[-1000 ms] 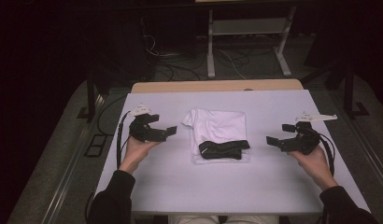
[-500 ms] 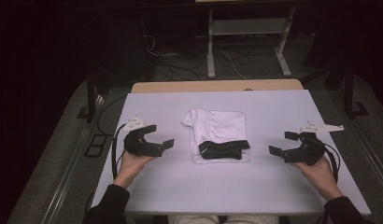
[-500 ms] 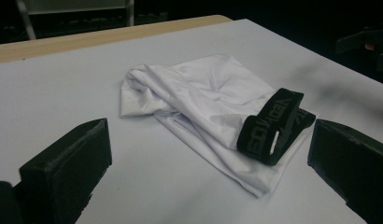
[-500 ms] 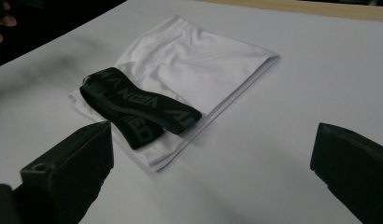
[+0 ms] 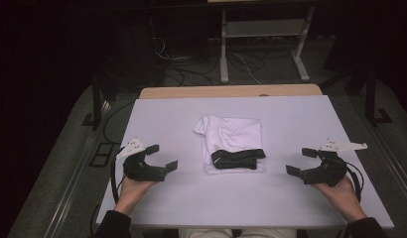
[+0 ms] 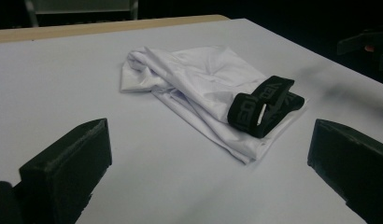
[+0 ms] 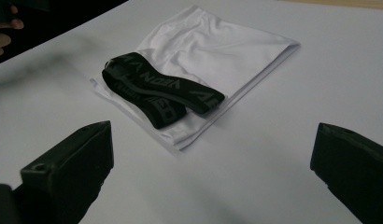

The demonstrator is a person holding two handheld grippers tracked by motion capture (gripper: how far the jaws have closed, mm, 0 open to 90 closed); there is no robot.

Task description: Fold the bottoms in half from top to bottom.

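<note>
White cloth: folded garment with a black lettered waistband, lying mid-bench, apart from both grippers
Bench: pale top, wooden strip along the far edge
Left gripper: at the bench's left side, jaws spread wide, holding nothing, aimed at the garment
Right gripper: at the right side, jaws spread wide, holding nothing, facing the garment

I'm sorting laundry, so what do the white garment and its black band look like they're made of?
White garment: thin, smooth knit fabric with a slight sheen, going by its soft folds. Black band: probably woven elastic, matte, with tone-on-tone lettering.
</note>
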